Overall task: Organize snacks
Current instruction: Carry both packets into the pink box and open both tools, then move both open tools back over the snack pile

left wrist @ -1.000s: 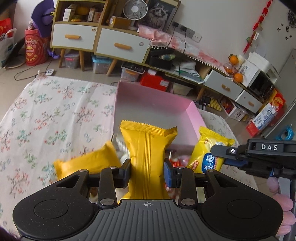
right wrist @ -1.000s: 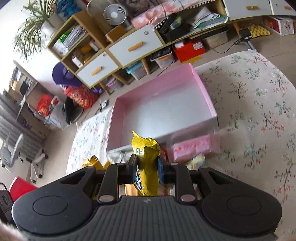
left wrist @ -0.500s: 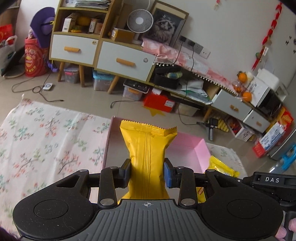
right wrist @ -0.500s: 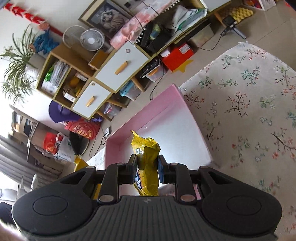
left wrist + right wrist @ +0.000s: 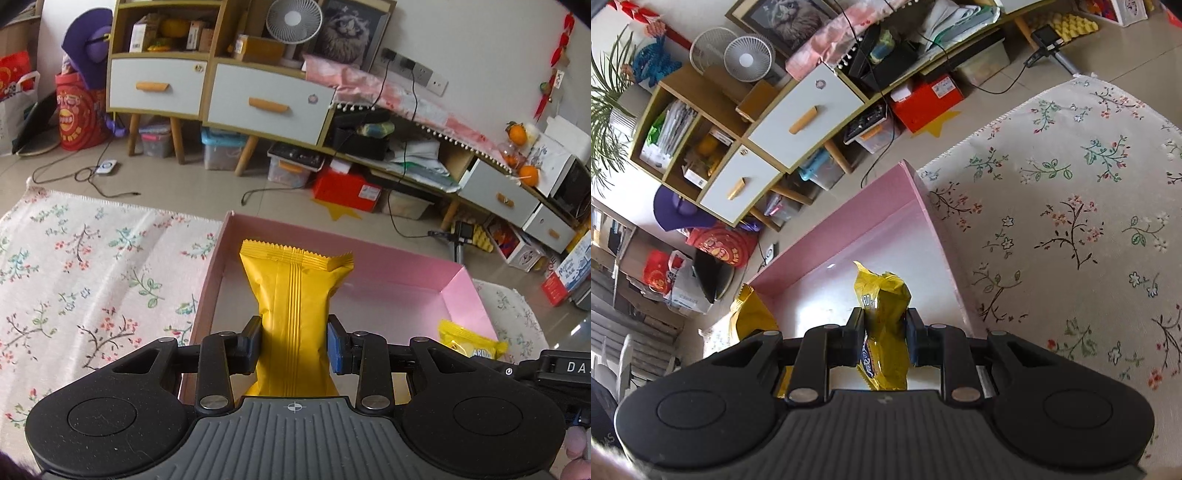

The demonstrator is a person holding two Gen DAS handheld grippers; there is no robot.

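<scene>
My left gripper [image 5: 294, 343] is shut on a plain golden-yellow snack packet [image 5: 293, 295] and holds it over the left part of the open pink box [image 5: 406, 264]. My right gripper [image 5: 885, 332] is shut on a crumpled yellow snack bag with blue lettering [image 5: 884, 321], held over the right part of the pink box [image 5: 923, 206]. That bag also shows in the left wrist view [image 5: 467, 341], with the right gripper's body [image 5: 554, 369] at the lower right. The golden packet shows at the left in the right wrist view [image 5: 750, 317].
The box sits on a floral cloth [image 5: 92, 273] that spreads left and right [image 5: 1071, 221] of it. Beyond the table edge are drawers [image 5: 258, 103], a fan [image 5: 291, 18], storage bins, a red box [image 5: 347, 188] and floor cables.
Both grippers have lifted their packets from the snack pile in front of the box and carried them forward and over the box. The pile has dropped out of view.
</scene>
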